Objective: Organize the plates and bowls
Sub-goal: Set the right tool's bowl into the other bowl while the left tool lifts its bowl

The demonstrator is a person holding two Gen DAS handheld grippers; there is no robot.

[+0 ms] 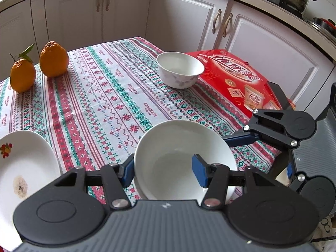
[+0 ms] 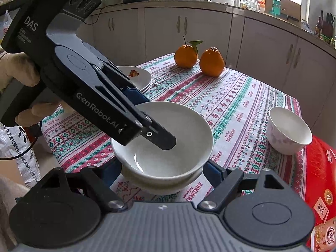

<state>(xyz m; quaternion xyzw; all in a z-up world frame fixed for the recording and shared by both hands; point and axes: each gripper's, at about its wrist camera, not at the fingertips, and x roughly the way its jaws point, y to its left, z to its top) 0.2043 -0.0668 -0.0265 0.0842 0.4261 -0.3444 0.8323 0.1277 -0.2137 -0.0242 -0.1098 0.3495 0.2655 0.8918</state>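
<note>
My left hand-held gripper (image 2: pixel 156 130), marked "GenRobot.AI" and "DAS", pinches the top bowl's (image 2: pixel 168 130) rim near the counter's (image 1: pixel 100 96) front edge; the right hand-held gripper (image 2: pixel 161 172) straddles the lower bowl (image 2: pixel 168 185), grip unclear.

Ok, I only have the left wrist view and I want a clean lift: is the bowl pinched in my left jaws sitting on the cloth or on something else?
Observer: On something else. The top bowl, whose rim the left gripper pinches, is nested in a lower bowl.
Operator: Where is the right gripper?
Observer: The right gripper has its jaws on either side of the lower bowl. I can't tell whether they press on it.
Operator: And the plate at my left edge?
Observer: It is the top one of a stack of plates.
</note>
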